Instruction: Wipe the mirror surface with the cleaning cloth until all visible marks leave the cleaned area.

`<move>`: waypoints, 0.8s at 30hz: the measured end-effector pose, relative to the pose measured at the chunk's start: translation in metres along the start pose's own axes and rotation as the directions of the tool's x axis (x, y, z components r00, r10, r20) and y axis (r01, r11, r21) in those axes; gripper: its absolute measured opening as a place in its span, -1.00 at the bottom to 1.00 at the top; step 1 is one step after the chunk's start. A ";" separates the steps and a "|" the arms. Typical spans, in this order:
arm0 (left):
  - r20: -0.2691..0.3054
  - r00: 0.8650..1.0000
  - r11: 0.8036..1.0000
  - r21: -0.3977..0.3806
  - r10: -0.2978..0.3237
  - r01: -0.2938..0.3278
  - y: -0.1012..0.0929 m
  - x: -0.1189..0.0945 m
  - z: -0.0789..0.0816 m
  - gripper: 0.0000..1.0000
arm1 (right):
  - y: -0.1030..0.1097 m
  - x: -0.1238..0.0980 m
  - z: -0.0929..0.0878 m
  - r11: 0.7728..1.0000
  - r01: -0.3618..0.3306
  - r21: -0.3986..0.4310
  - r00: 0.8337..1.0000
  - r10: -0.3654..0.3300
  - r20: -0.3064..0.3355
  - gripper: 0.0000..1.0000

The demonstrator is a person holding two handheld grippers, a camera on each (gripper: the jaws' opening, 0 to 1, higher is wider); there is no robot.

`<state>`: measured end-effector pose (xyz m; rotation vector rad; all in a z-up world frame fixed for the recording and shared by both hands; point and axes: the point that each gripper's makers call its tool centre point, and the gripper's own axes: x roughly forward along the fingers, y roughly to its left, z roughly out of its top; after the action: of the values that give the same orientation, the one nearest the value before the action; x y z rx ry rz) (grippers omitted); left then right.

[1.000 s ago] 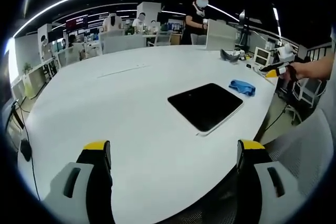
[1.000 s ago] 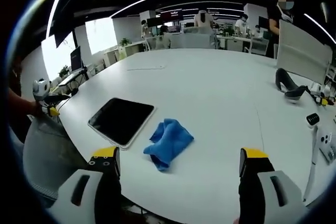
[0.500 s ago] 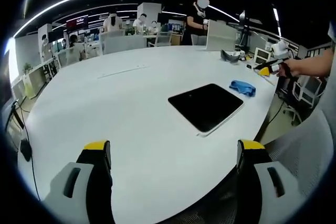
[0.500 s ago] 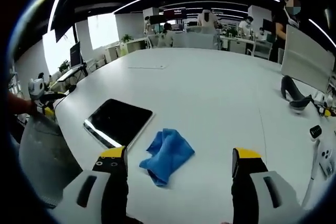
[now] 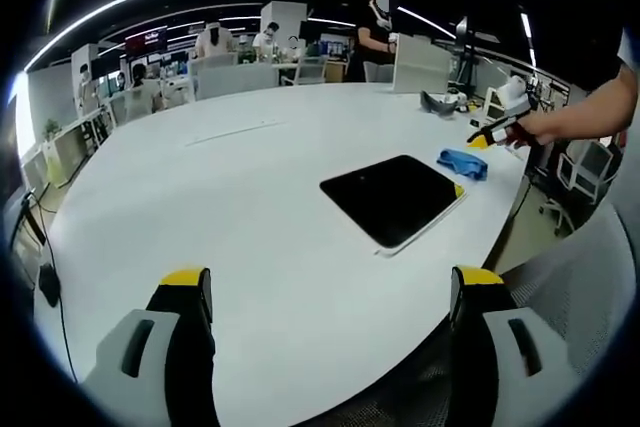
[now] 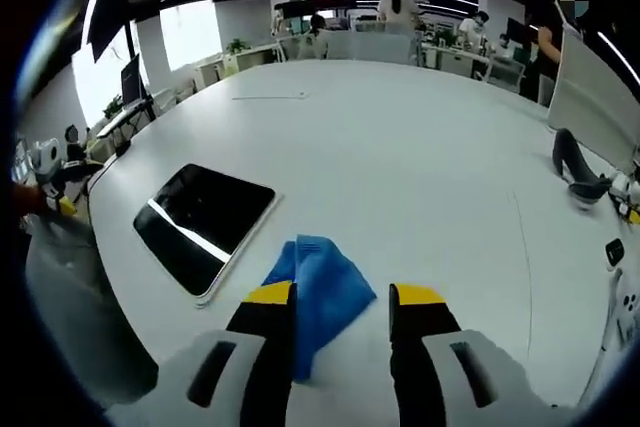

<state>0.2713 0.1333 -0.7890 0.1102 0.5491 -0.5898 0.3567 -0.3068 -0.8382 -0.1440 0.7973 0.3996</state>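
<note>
a: where's the mirror [image 6: 200, 226] sitting?

b: flat on the white table [image 6: 420, 167], close to its curved edge. dark glass in a pale frame, with a bright streak of ceiling light on it in the right gripper view. in the left gripper view the mirror [image 5: 392, 198] lies well ahead of the left gripper [image 5: 330, 292].

a: and the cleaning cloth [image 6: 322, 287]?

b: blue, rumpled, on the table just beside the mirror's near corner, apart from the frame. from the left gripper view the cloth [image 5: 462, 163] lies beyond the mirror's far corner, right by it.

a: left jaws?

b: spread wide with nothing between them, hovering over bare table short of the mirror.

a: right gripper [image 6: 342, 299]?

b: its jaws stand on either side of the cloth and are drawn in close, yellow tips flanking the blue folds. whether they already pinch the fabric, i cannot tell. in the left gripper view that same gripper [image 5: 490, 135] shows small, held by a hand [image 5: 530, 127] just past the cloth.

a: anything else near the mirror?

b: a dark curved object [image 6: 578, 168] sits well away from it across the table, and a thin flat strip [image 6: 268, 97] lies far beyond the mirror.
</note>
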 end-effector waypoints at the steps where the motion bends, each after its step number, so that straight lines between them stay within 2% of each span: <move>1: -0.001 1.000 1.000 0.000 0.000 0.000 0.000 0.000 0.000 0.96 | 0.000 0.004 -0.001 1.000 0.006 -0.001 1.000 -0.006 -0.007 -0.41; 7: -0.002 1.000 1.000 -0.001 -0.004 0.004 0.000 0.001 -0.001 0.95 | 0.001 0.014 -0.003 1.000 0.012 -0.011 0.999 -0.012 -0.039 -0.54; 13: -0.008 1.000 1.000 0.000 -0.005 0.005 -0.001 0.001 -0.001 0.95 | 0.016 0.020 -0.001 1.000 -0.019 -0.016 0.998 0.018 -0.057 -0.74; 17: -0.011 1.000 1.000 0.001 -0.006 0.006 -0.001 0.001 -0.002 0.94 | 0.029 0.025 -0.007 0.999 -0.043 0.013 0.995 0.044 -0.084 -0.69; 20: -0.016 1.000 1.000 0.004 -0.009 0.009 -0.002 0.001 -0.003 0.94 | 0.028 0.027 -0.019 1.000 -0.008 -0.029 0.990 0.003 -0.140 -0.69; 24: -0.017 1.000 1.000 0.003 -0.011 0.011 -0.002 0.001 -0.003 0.94 | 0.029 0.032 -0.021 1.000 0.008 -0.014 0.992 -0.010 -0.122 -0.69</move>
<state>0.2697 0.1316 -0.7920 0.1155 0.5660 -0.6009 0.3509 -0.2767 -0.8749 -0.1863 0.9143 0.3903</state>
